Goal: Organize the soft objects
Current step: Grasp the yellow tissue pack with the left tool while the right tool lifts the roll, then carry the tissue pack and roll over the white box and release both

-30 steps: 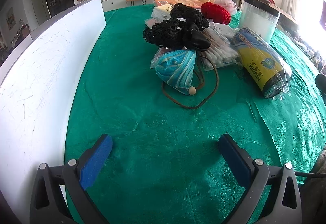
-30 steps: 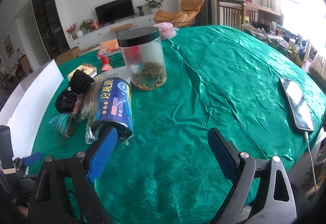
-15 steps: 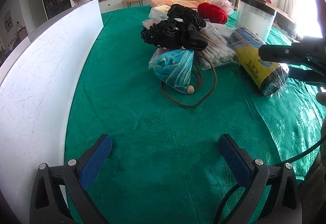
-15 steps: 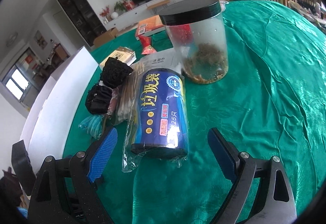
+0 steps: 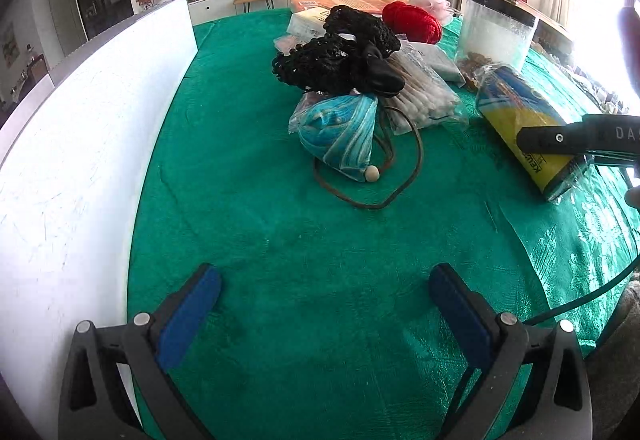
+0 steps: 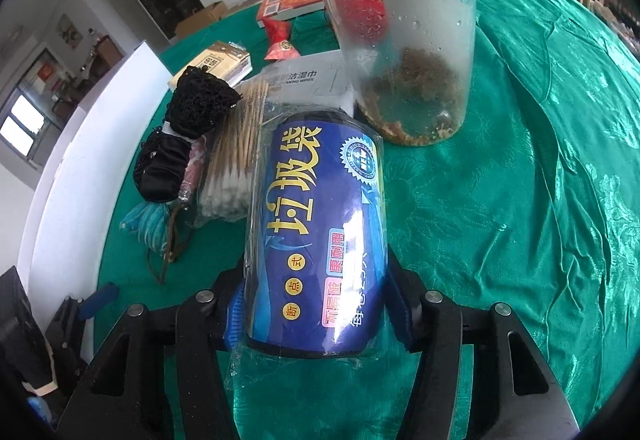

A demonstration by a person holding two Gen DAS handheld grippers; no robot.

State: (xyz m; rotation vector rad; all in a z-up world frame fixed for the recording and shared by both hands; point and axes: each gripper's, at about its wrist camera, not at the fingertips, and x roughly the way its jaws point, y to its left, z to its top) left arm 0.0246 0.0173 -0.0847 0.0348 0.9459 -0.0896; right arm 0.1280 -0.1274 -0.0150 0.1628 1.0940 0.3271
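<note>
A blue roll of bin bags in clear wrap point(image 6: 316, 224) lies on the green tablecloth point(image 6: 520, 199). My right gripper point(image 6: 318, 300) has the roll's near end between its blue pads, which touch both sides as the jaws are closing. In the left wrist view the same roll point(image 5: 516, 115) lies at the right, with a finger point(image 5: 560, 137) of the right gripper over it. My left gripper point(image 5: 328, 276) hovers open over bare cloth, short of a teal pouch point(image 5: 340, 131) with a brown cord and a black net bundle point(image 5: 340, 55).
A bag of cotton swabs point(image 5: 420, 95), a red yarn ball point(image 5: 412, 21) and a black-lidded clear jar point(image 6: 404, 51) crowd behind the roll. Wet wipes point(image 6: 312, 79) and a tissue pack point(image 6: 220, 63) lie further back. A white board point(image 5: 80, 143) walls the left side.
My right gripper swung left, came down around the blue roll and its jaws narrowed onto it. The left gripper stayed still and open.
</note>
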